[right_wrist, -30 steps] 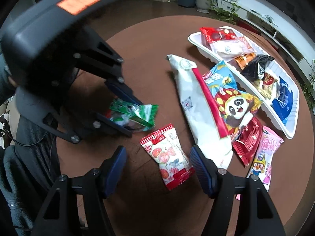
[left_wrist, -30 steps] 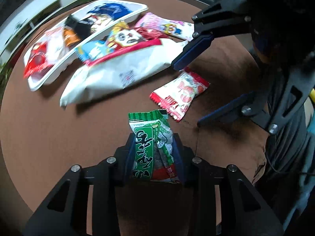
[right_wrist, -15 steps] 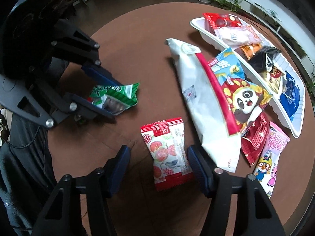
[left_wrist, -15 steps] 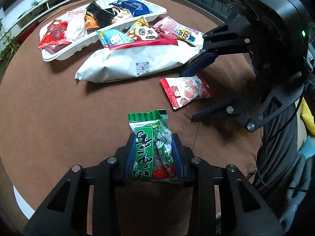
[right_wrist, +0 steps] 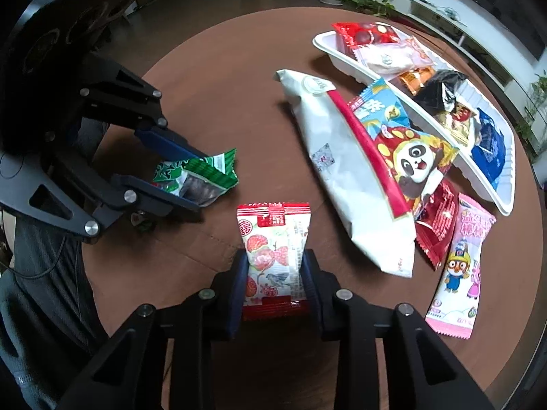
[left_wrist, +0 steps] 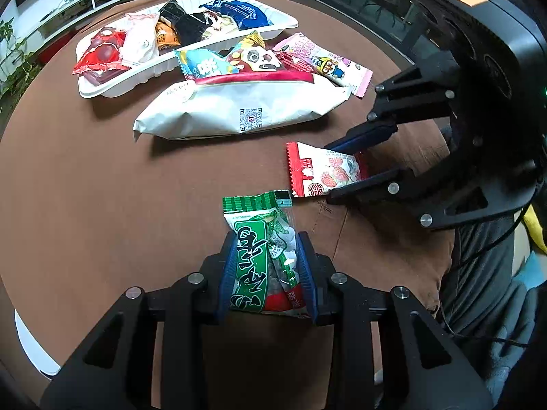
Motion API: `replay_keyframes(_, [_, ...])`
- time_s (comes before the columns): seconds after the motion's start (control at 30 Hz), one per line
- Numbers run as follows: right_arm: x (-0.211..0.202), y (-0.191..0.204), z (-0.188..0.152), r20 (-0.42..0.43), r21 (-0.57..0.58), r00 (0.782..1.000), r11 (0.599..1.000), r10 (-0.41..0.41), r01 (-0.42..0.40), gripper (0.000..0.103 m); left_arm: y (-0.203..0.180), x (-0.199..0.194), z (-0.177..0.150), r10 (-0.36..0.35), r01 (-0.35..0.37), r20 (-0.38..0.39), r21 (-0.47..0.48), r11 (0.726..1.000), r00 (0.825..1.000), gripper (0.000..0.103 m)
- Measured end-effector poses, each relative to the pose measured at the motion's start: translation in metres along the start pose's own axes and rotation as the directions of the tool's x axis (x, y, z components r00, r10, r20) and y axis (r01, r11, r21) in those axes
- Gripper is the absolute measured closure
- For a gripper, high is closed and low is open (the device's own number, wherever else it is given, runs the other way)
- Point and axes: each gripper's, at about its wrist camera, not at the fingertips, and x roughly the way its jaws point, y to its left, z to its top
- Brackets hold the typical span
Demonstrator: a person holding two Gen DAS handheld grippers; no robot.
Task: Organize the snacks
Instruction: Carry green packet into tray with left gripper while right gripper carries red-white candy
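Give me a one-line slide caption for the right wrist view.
Right gripper jaws closing on red-and-white snack packet; left gripper holds green packet beside it.

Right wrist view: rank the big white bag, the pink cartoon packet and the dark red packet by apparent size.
1. big white bag, clearly largest
2. pink cartoon packet
3. dark red packet, partly hidden under its neighbours, so unsure

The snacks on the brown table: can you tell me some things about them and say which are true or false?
1. The left gripper holds a green crinkly snack packet. True.
2. The white plastic tray is empty. False: it holds several packets.
3. The red-and-white peach-print packet sits between the closing right gripper's pads. True.
4. The big white bag lies inside the tray. False: it lies on the table beside it.
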Motion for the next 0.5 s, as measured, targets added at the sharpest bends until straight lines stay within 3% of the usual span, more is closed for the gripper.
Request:
replay_keyframes(0.3, [-0.025,0.006,-0.041,0.075,0.154,0.997,0.987,0.032,-0.043,0.070,0.005,-0.003,-0.005,-0.036,0.037,0.031,-0.049,0.998,0.999,0.072])
replay_keyframes(0.5, [-0.042,-0.010,-0.070,0.168,0.297,0.983,0.947,0.077,-0.125,0.070,0.009,-0.009,-0.009,-0.082,0.090,0.078,-0.102,0.991,0.994,0.072])
